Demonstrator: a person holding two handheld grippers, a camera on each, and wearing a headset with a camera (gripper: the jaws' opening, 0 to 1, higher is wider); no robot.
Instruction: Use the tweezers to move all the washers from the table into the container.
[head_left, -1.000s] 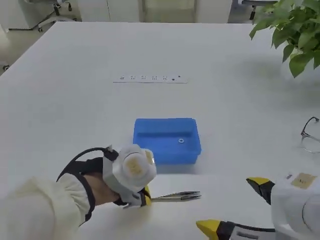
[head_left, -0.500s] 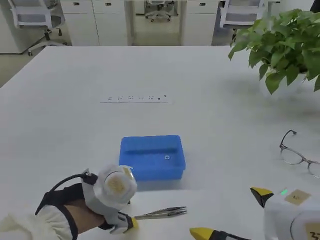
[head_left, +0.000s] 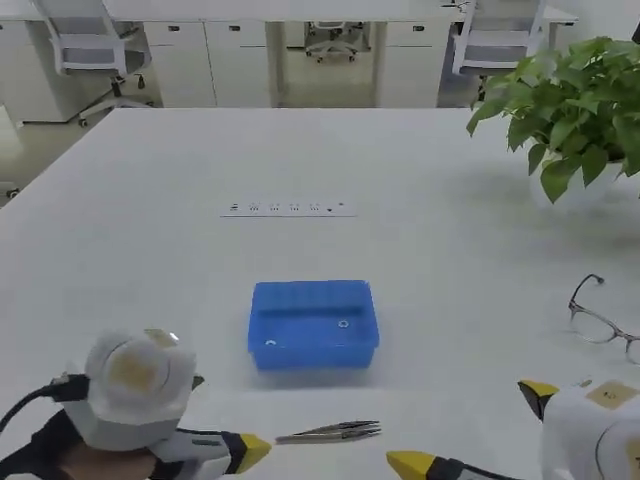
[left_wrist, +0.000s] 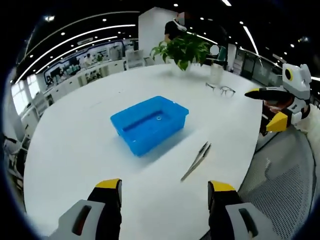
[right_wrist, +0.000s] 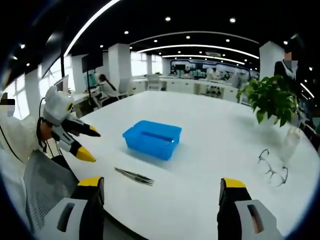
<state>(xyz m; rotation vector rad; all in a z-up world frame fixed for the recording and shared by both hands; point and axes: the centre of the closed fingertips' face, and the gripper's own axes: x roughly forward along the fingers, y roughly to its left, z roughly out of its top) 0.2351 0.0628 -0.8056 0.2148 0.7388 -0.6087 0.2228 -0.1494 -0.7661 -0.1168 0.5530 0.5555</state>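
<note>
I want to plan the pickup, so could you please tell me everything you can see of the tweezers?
The tweezers are slim, silver-grey and metallic-looking, with two thin arms lying close together. They rest flat on the white table, crosswise to the person, on the near side of the blue container and apart from it. Only the table touches them: the left gripper and the right gripper are both open and short of them, one on each side.

Your blue rectangular container (head_left: 313, 358) sits open-topped on the white surface (head_left: 150, 250), a small washer (head_left: 344, 324) on its floor. Your metal tweezers (head_left: 330, 432) lie flat near its front wall.
</note>
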